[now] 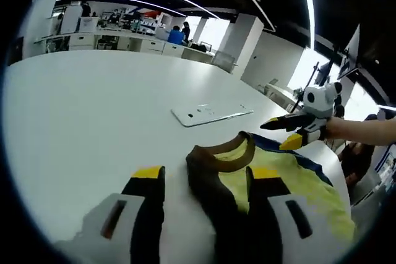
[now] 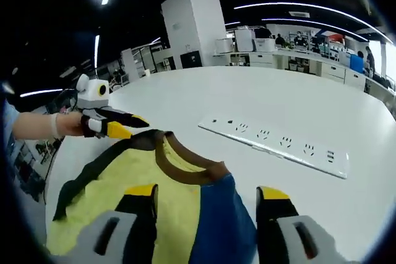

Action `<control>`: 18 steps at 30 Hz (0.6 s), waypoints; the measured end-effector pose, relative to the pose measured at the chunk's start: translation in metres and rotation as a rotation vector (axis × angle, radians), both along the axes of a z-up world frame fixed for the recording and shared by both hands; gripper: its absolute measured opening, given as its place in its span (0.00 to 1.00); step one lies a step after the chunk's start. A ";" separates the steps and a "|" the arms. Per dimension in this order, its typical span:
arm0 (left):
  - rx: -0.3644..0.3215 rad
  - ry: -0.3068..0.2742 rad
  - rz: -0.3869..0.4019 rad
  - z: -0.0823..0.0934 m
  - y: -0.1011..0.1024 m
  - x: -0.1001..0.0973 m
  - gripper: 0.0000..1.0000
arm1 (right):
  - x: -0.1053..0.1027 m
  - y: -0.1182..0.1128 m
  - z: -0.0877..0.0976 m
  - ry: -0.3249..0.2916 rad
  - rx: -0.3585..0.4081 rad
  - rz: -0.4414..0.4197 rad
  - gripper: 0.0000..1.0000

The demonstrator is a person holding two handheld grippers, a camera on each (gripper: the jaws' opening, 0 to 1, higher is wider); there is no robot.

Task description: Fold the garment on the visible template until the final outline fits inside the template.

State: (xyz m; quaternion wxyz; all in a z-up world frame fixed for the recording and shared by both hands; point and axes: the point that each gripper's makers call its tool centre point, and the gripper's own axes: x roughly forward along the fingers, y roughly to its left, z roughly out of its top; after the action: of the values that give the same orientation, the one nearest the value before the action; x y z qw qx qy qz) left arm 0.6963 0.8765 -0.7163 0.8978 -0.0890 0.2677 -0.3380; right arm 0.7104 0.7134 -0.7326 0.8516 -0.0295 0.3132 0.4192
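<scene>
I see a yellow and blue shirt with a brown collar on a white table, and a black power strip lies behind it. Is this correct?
Not quite: the power strip is white, not black, as the right gripper view shows. The rest holds: the yellow and blue shirt with its brown collar lies on the white table, and the strip lies behind it.

A white power strip [image 2: 275, 141] lies on the white table [image 1: 86, 109]

Right gripper [image 2: 207, 205] jaws apart, over the yellow-and-blue T-shirt [image 2: 148, 196] with brown collar, lying on the white table [image 2: 247, 100]. Left gripper [image 2: 127, 127] at the shirt's far edge, held by a hand [image 2: 59, 125]. White power strip [image 2: 278, 143] beyond the shirt.
</scene>
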 end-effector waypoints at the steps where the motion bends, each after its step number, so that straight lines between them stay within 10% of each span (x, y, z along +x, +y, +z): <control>1: 0.008 -0.007 -0.011 0.001 -0.001 -0.001 0.70 | -0.004 0.001 0.002 0.000 0.003 0.007 0.78; 8: 0.011 -0.016 -0.059 0.012 -0.010 -0.017 0.95 | -0.019 -0.002 0.007 -0.002 0.001 -0.003 0.97; 18: -0.006 -0.025 -0.066 0.034 0.000 -0.034 0.95 | -0.054 -0.013 0.019 -0.001 -0.007 -0.012 0.95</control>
State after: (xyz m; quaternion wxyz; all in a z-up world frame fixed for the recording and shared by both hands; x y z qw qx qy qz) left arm 0.6627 0.8766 -0.6827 0.8891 -0.0786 0.2582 -0.3696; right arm 0.6566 0.7003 -0.7133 0.8542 -0.0307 0.3142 0.4130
